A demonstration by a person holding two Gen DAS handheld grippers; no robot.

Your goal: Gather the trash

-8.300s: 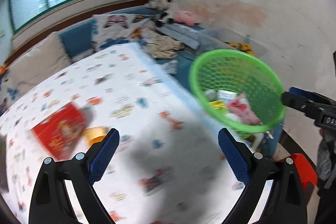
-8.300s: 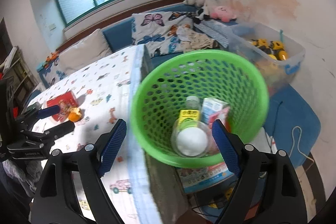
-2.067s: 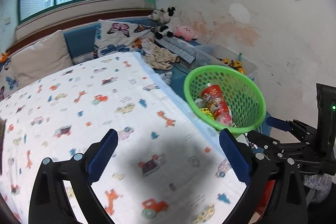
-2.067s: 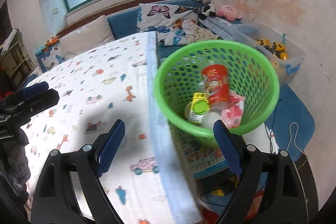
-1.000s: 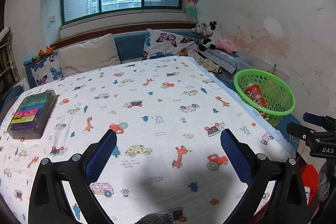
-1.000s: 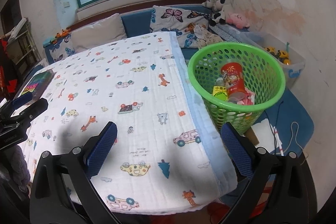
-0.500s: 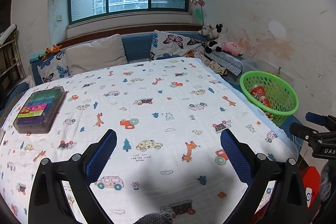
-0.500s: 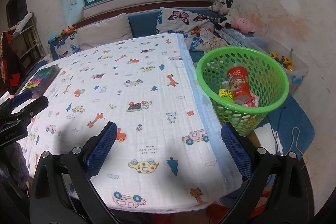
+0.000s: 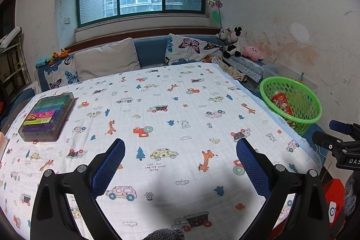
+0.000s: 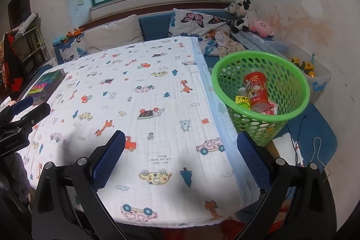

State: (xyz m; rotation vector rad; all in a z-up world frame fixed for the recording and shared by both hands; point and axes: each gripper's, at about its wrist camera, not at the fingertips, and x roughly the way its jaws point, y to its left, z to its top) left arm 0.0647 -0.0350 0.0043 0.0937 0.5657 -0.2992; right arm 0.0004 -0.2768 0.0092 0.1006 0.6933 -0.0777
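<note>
With both the left gripper (image 9: pixel 180 156) and right gripper (image 10: pixel 180 150) wide open and empty, the risk is mistaking the marker box (image 9: pixel 47 116), apparently no trash, for litter bound for the green basket (image 10: pixel 299 102).

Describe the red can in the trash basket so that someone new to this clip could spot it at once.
Find the table under the cartoon-print cloth; the green mesh basket stands off its right edge. The red can leans inside, the tallest item, printed with cartoon figures, above a small yellow-labelled bottle and pink wrappers.

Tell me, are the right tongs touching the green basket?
Apart. The right wrist view shows the open right tongs over the table edge, short of the green basket.
</note>
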